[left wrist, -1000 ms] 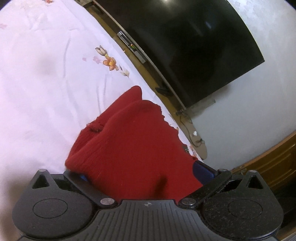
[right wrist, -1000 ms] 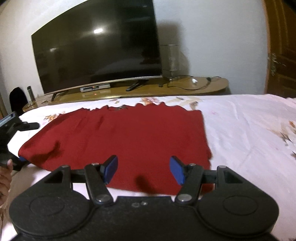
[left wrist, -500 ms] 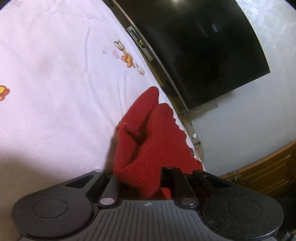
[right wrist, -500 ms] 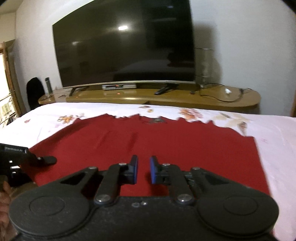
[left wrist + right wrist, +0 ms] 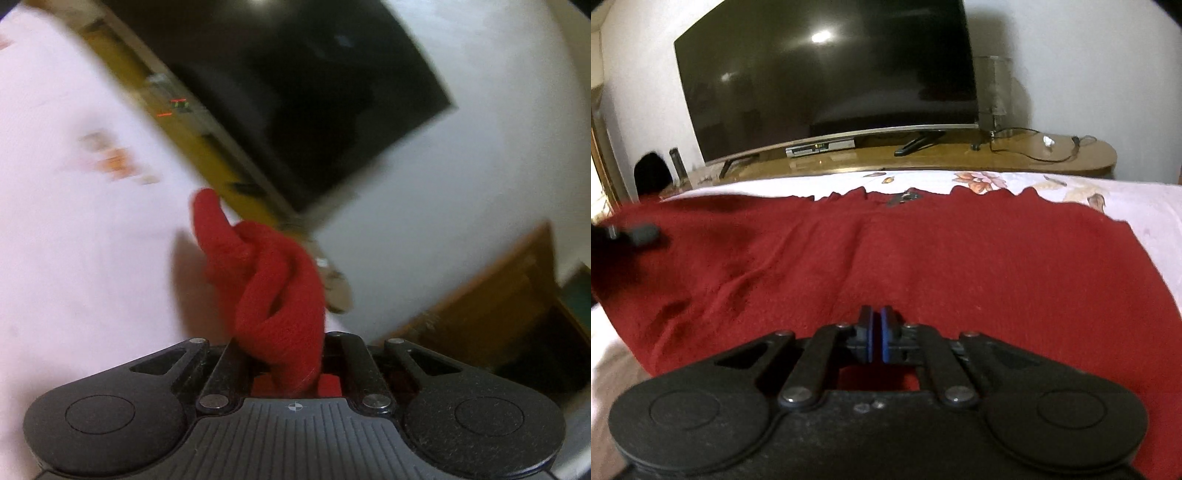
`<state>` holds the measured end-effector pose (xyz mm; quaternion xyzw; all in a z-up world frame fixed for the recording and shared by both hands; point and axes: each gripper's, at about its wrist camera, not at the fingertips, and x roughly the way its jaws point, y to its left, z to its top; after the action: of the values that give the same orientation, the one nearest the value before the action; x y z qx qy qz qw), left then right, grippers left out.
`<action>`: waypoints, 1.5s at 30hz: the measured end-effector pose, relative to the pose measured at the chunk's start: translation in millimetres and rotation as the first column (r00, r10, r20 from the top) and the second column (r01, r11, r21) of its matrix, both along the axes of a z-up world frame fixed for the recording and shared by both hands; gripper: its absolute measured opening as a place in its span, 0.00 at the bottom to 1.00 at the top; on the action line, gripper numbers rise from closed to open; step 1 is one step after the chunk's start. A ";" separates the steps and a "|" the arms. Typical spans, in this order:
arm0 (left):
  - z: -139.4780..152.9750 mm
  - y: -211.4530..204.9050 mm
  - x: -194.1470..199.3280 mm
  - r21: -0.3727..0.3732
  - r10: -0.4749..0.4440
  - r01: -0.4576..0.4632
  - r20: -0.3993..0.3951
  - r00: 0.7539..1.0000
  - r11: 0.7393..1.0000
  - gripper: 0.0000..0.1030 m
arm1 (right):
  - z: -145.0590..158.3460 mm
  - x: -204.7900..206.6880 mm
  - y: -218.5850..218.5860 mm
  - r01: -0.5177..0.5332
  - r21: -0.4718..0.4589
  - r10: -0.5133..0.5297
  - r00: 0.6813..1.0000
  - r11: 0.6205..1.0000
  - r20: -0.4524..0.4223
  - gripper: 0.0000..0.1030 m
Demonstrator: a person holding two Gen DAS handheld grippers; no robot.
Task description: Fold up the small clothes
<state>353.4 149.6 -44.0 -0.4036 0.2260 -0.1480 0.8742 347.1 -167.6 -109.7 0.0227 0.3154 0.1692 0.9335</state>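
Note:
A red knit garment (image 5: pixel 923 266) lies spread on the white floral bedsheet (image 5: pixel 1145 199). My left gripper (image 5: pixel 286 365) is shut on a bunched edge of the garment (image 5: pixel 280 295) and holds it lifted off the sheet; the view is blurred. It also shows as a dark blurred shape in the right wrist view (image 5: pixel 631 234), at the garment's left edge. My right gripper (image 5: pixel 876 334) is shut, its blue pads together at the garment's near edge. Whether cloth is pinched between the pads does not show.
A large black TV (image 5: pixel 827 74) stands on a wooden console (image 5: pixel 960 155) beyond the bed, with a set-top box (image 5: pixel 820 147) and cables (image 5: pixel 1034 147) on it. A wooden door (image 5: pixel 491 295) is at the right in the left wrist view.
My left gripper closed on the garment's edge and lifted it, bunching the cloth. My right gripper went from open to shut and moved in low over the garment's near edge.

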 end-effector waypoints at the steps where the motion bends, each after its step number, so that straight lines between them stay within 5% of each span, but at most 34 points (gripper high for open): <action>1: 11.5 -12.3 5.6 0.002 -0.036 0.036 0.027 0.999 0.999 0.09 | 0.6 0.9 -1.6 0.008 0.019 -0.007 1.000 1.000 -0.007 0.03; 5: 43.9 -71.4 26.4 0.033 -0.214 0.212 0.107 0.971 0.977 0.09 | 3.6 5.3 -19.1 0.045 0.138 -0.036 0.997 0.989 -0.063 0.02; 8: 42.5 -128.6 44.4 0.095 -0.358 0.350 0.088 0.930 0.932 0.09 | 8.3 -7.7 -67.2 0.165 0.307 -0.136 0.984 0.937 -0.113 0.04; 10: 24.0 -169.8 56.0 0.117 -0.443 0.437 0.026 0.896 0.892 0.09 | 11.6 -29.6 -114.7 0.275 0.390 -0.243 0.961 0.879 -0.130 0.16; 14: -39.6 -239.8 71.6 0.147 -0.550 0.571 -0.161 0.819 0.808 0.09 | 14.1 -78.5 -208.7 0.485 0.462 -0.470 0.869 0.742 -0.158 0.18; 17: -53.4 -248.3 65.2 0.188 -0.552 0.569 -0.137 0.822 0.801 0.10 | 15.8 -102.7 -248.1 0.538 0.462 -0.521 0.835 0.705 -0.177 0.22; 18: -48.3 -246.6 64.2 0.191 -0.547 0.565 -0.144 0.825 0.803 0.14 | 17.4 -108.7 -254.6 0.537 0.462 -0.522 0.835 0.706 -0.174 0.24; 20: -29.5 -240.9 52.2 0.193 -0.570 0.588 -0.147 0.809 0.785 0.49 | 21.5 -119.0 -261.8 0.518 0.477 -0.510 0.845 0.710 -0.159 0.34; 21: -17.2 -236.9 39.4 0.223 -0.580 0.590 -0.114 0.806 0.776 0.81 | 23.1 -122.2 -263.0 0.506 0.489 -0.500 0.852 0.710 -0.155 0.38; 22: -1.6 -230.0 26.1 0.281 -0.577 0.569 -0.060 0.814 0.773 0.91 | 24.0 -125.0 -262.7 0.494 0.501 -0.488 0.859 0.711 -0.153 0.44; 24: 16.9 -214.7 15.2 0.327 -0.600 0.571 -0.012 0.800 0.753 0.91 | 26.6 -124.9 -256.2 0.459 0.521 -0.455 0.879 0.719 -0.147 0.48; 25: 20.6 -204.8 13.2 0.320 -0.594 0.562 0.001 0.804 0.762 0.91 | 27.9 -122.3 -251.8 0.437 0.529 -0.427 0.892 0.728 -0.149 0.49; 27: 20.4 -175.0 13.3 0.315 -0.525 0.497 0.003 0.851 0.808 0.91 | 29.3 -116.6 -243.0 0.382 0.553 -0.355 0.921 0.740 -0.160 0.51; 31: 0.4 -130.6 23.4 0.339 -0.334 0.351 -0.111 0.936 0.873 0.91 | 33.0 -109.6 -229.2 0.358 0.537 -0.293 0.934 0.764 -0.205 0.58; 34: -18.9 -117.5 31.0 0.350 -0.278 0.329 -0.187 0.942 0.877 0.91 | 29.0 -106.6 -223.8 0.355 0.533 -0.260 0.934 0.768 -0.247 0.52; 37: -30.9 -119.3 30.0 0.371 -0.260 0.333 -0.234 0.937 0.867 0.91 | 31.4 -96.7 -206.4 0.313 0.445 -0.216 0.942 0.839 -0.256 0.12; 41: -34.2 -129.5 24.6 0.419 -0.258 0.329 -0.217 0.941 0.846 0.91 | 45.2 -99.4 -202.9 0.306 0.335 -0.265 0.950 0.891 -0.165 0.10; 45: -18.8 -122.9 22.5 0.417 -0.257 0.318 -0.197 0.946 0.851 0.91 | 27.0 -93.2 -215.9 0.305 0.318 -0.239 0.943 0.898 -0.229 0.14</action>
<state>375.9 26.7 -62.8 -0.1644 0.3698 -0.1943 0.8936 253.9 -383.5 -82.7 0.2475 0.3591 0.0869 0.8957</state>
